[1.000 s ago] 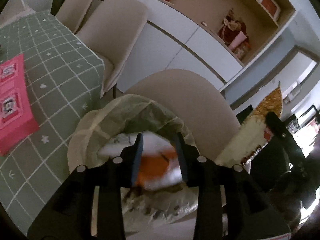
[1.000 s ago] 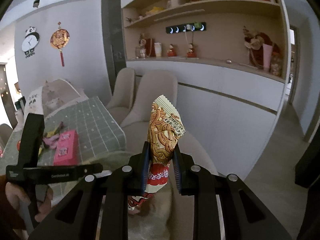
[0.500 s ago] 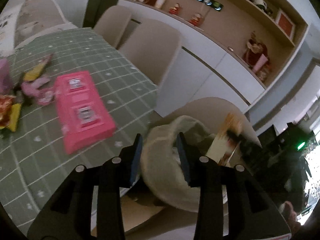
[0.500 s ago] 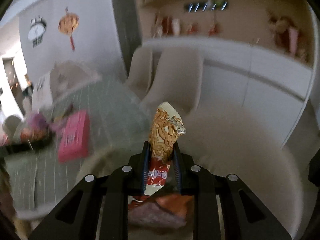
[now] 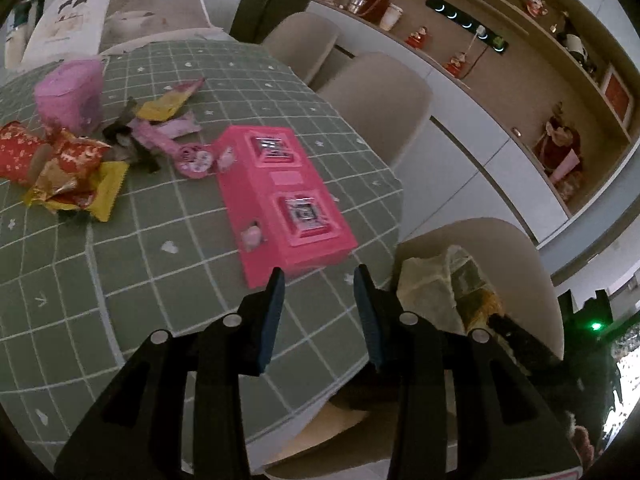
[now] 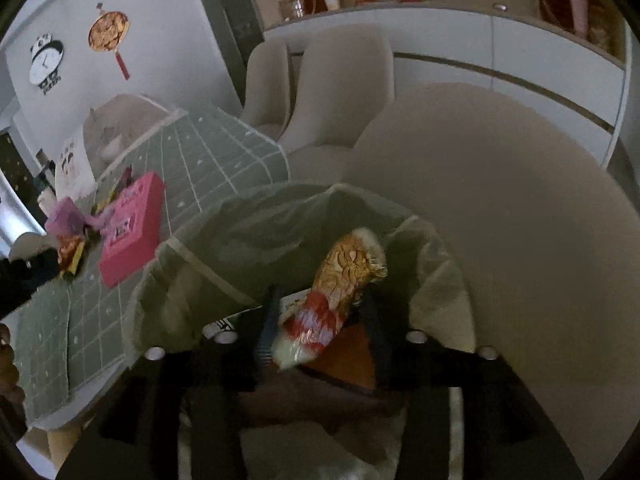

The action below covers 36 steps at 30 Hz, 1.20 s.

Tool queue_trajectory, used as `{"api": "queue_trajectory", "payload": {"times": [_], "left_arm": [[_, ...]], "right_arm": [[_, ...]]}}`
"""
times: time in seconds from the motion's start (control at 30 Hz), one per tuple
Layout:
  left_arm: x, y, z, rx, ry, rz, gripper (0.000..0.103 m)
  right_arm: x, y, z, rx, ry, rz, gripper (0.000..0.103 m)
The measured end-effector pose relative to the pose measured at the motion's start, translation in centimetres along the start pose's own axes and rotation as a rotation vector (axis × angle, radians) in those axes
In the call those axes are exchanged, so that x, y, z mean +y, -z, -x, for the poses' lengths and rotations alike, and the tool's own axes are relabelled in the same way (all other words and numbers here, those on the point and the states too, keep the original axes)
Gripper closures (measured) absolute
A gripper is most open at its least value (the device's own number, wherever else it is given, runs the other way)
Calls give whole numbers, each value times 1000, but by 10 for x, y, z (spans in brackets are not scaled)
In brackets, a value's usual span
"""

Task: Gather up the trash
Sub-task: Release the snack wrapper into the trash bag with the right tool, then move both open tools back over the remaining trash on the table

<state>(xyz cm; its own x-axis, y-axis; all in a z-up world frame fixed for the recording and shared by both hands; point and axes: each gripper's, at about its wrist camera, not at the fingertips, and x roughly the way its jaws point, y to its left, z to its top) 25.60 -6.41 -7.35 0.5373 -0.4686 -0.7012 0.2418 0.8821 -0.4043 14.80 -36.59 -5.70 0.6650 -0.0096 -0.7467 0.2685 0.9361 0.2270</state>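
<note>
My right gripper [image 6: 322, 300] hangs over the mouth of the pale green trash bag [image 6: 256, 240] on a beige chair. Its jaws are opening, and the orange and red snack wrapper [image 6: 348, 276] leans loose between them, tilted right, over the trash in the bag. My left gripper [image 5: 319, 280] is open and empty above the green checked tablecloth [image 5: 160, 280], just short of the pink box [image 5: 286, 196]. A pile of red and yellow wrappers [image 5: 68, 176] and small pink wrappers [image 5: 168, 140] lie at the table's far left.
A pink tub [image 5: 70, 92] stands behind the wrapper pile. The trash bag [image 5: 432, 284] sits on the beige chair [image 5: 500, 248] off the table's right edge. More beige chairs [image 5: 372, 92] line the far side, before white cabinets. A person's hand [image 6: 6, 356] shows at the left.
My right gripper sank from mid-air into the bag's mouth and its jaws spread, freeing the wrapper. My left gripper swung away from the bag to over the table near the pink box.
</note>
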Motion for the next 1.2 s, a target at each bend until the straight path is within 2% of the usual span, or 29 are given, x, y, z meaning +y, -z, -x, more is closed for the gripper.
{"api": "queue_trajectory", "payload": {"times": [0.07, 0.37, 0.53, 0.7, 0.93, 1.2], "left_arm": [[8, 1, 2, -1, -11, 4, 68], [66, 1, 11, -13, -105, 75, 68], [103, -7, 24, -54, -192, 146, 68], [140, -14, 34, -62, -248, 201, 68], [174, -24, 44, -65, -259, 202, 68], [214, -41, 41, -68, -216, 207, 68]], "right_arm": [[-1, -4, 5, -10, 8, -3, 50], [23, -24, 34, -89, 10, 18, 49], [70, -38, 33, -103, -54, 80, 49], [124, -45, 19, -105, -102, 161, 49], [191, -45, -15, -58, -184, 226, 49], [246, -41, -50, 2, -243, 265, 49]]}}
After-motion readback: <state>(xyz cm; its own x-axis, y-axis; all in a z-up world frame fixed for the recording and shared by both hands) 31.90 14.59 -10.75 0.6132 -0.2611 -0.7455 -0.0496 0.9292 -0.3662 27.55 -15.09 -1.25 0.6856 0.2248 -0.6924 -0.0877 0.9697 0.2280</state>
